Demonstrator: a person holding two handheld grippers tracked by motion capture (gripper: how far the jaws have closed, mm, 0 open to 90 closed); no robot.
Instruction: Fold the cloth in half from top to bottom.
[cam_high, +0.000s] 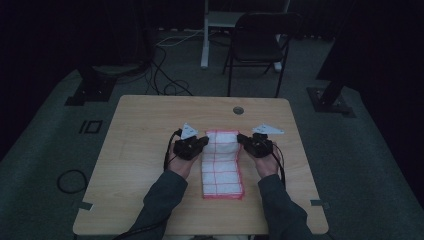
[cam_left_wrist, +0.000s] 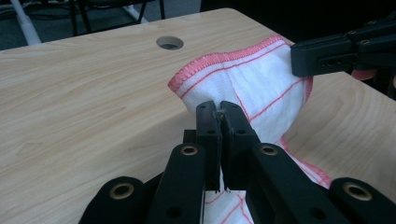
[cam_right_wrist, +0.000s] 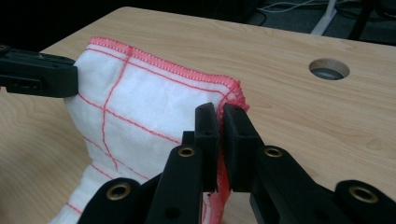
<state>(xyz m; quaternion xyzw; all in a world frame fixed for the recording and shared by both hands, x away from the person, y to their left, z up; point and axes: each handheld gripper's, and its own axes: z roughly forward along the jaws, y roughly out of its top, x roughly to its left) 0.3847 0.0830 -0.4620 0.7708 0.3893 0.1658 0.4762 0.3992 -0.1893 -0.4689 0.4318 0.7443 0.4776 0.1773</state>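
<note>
A white cloth with red grid lines and red hem (cam_high: 222, 162) lies on the wooden table (cam_high: 140, 145), its far end lifted off the surface. My left gripper (cam_high: 205, 140) is shut on the cloth's far left edge; in the left gripper view the jaws (cam_left_wrist: 219, 108) pinch the cloth (cam_left_wrist: 243, 79). My right gripper (cam_high: 240, 137) is shut on the far right corner, and in the right gripper view its jaws (cam_right_wrist: 220, 111) clamp the red hem of the cloth (cam_right_wrist: 140, 98). The near end of the cloth rests flat on the table.
A round cable hole (cam_high: 238, 110) sits in the table near its far edge. A black folding chair (cam_high: 260, 42) stands beyond the table, with cables (cam_high: 165, 80) on the floor and a coiled cable (cam_high: 70, 181) at the left.
</note>
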